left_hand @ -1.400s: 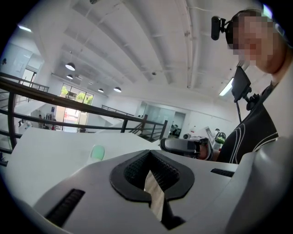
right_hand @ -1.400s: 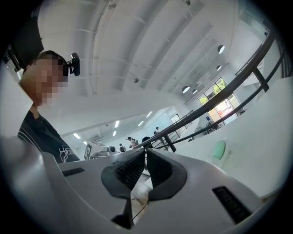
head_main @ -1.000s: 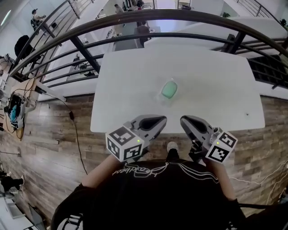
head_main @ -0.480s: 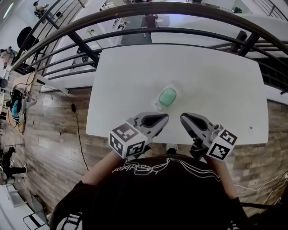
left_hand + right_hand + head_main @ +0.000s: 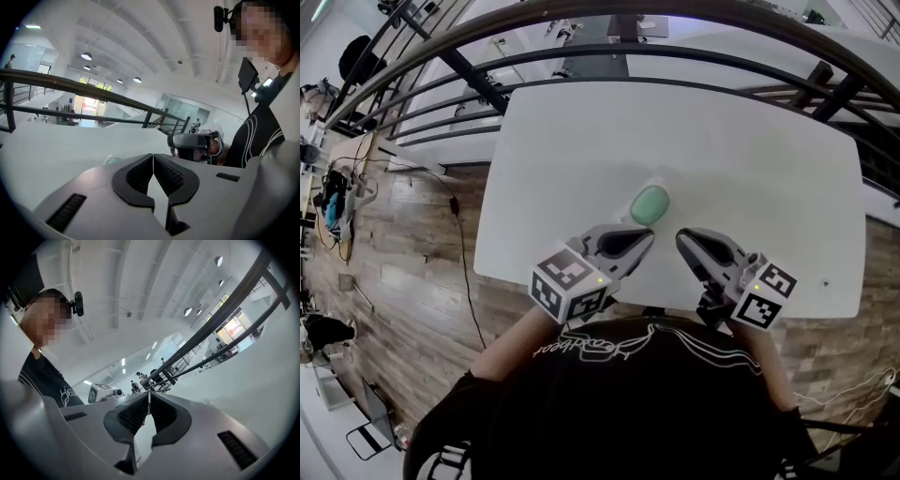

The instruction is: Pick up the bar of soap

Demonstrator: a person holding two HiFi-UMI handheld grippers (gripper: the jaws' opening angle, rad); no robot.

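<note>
Lying on the white tabletop (image 5: 581, 141) near its front edge, a pale green bar of soap (image 5: 650, 203) sits just beyond the left gripper (image 5: 647, 239) and right gripper (image 5: 681, 237) — both with jaws pressed together, nothing between them.

Your bar of soap (image 5: 650, 203) is light green, your table (image 5: 562, 150) is white, your floor (image 5: 412, 281) has brown wood planks

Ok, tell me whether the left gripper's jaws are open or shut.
Shut. The left gripper shows its jaws meeting at the tips, nothing between them; the bar of soap lies apart on the table.
</note>
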